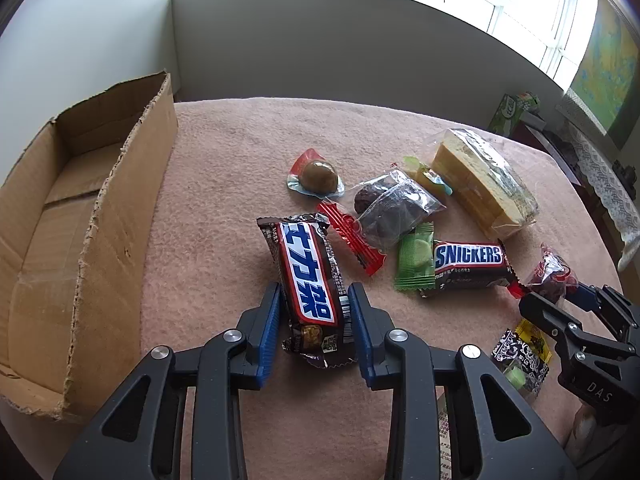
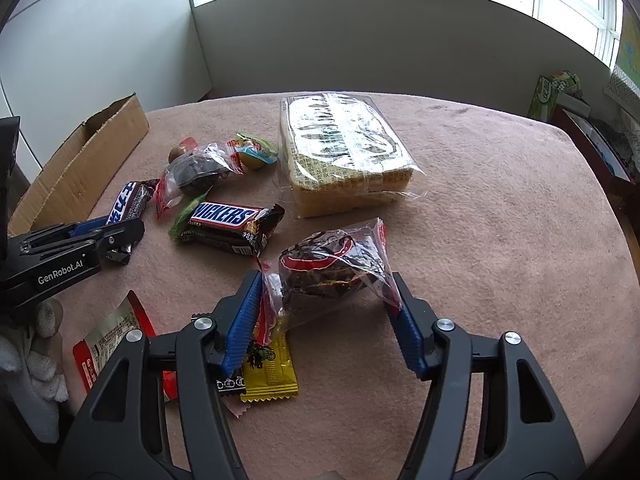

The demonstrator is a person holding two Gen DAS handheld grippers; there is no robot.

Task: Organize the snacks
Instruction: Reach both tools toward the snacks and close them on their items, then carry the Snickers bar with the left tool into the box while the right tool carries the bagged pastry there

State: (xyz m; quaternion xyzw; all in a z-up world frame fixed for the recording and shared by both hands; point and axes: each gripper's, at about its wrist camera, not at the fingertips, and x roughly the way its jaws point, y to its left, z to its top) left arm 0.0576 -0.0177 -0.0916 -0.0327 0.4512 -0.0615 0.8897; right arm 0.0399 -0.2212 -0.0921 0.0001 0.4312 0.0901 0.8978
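Snacks lie on a pink cloth-covered table (image 1: 240, 168). My left gripper (image 1: 314, 300) is closed around a brown Snickers bar with Chinese lettering (image 1: 308, 280), its blue pads against both sides. A second Snickers bar (image 1: 468, 264) lies to the right. My right gripper (image 2: 328, 300) straddles a clear bag of dark dried fruit (image 2: 332, 264), its pads touching the bag's edges. An open cardboard box (image 1: 80, 220) stands at the left. In the right wrist view the left gripper (image 2: 116, 232) shows at the far left.
A wrapped sponge cake (image 2: 344, 152), a clear bag of dark snacks (image 1: 392, 208), a red candy (image 1: 350, 238), a green packet (image 1: 414, 260), a round brown sweet (image 1: 318, 176) and a yellow packet (image 2: 270, 368) lie about. A red-and-white packet (image 2: 112, 340) lies near the front left.
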